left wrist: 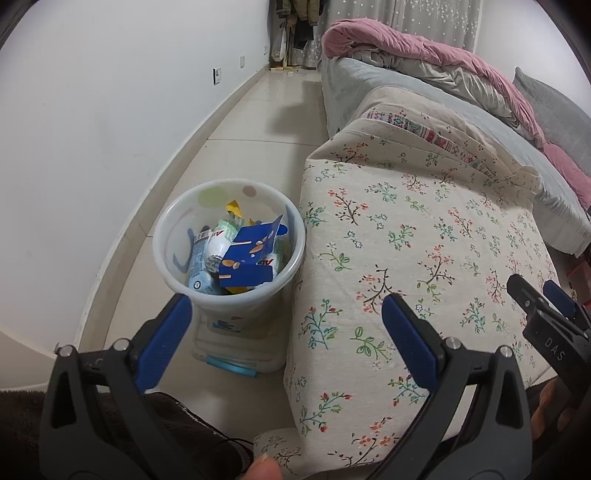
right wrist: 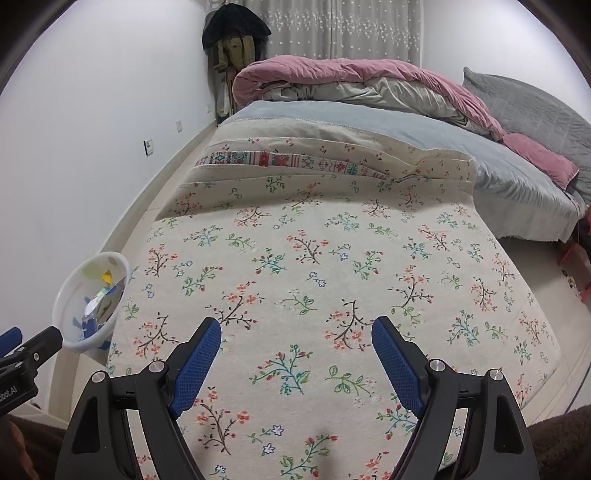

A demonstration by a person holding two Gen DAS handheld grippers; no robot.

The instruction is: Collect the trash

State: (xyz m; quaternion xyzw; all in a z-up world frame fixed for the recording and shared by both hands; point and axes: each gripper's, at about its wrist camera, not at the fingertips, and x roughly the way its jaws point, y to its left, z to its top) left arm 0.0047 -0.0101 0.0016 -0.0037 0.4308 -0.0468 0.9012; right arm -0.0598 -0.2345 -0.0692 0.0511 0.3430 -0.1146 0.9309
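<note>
We see the left gripper (left wrist: 286, 308) with its jaws spread wide and nothing between them, its blue pads (left wrist: 164, 341) hanging above the gap between a bin and a covered surface. The bin (left wrist: 229, 236) is a pale, see-through plastic tub standing on the tiled floor (left wrist: 236, 147), right against the side of the flowered cloth (left wrist: 406, 236). Inside it lies the trash: a torn dark blue carton (left wrist: 249, 258) on top, a white and light blue wrapper (left wrist: 201, 258) beside it, and a scrap of yellow (left wrist: 234, 208) further back. From the right wrist view the right gripper (right wrist: 295, 354) also stands wide apart, empty, poised over the middle of the flowered cloth, which we find bare around it. In that same view the bin sits at the far left edge, just beyond the cloth's corner, and the tip of the left gripper shows near it. In the left wrist view the right gripper pokes in at the right edge, over the cloth. Behind the cloth we see a bed (right wrist: 369, 125) with a grey sheet, a rumpled pink quilt (right wrist: 369, 74) piled on it, and a curtain (right wrist: 340, 26) at the back wall. A fingertip (left wrist: 264, 469) shows at the bottom of the left wrist view.
</note>
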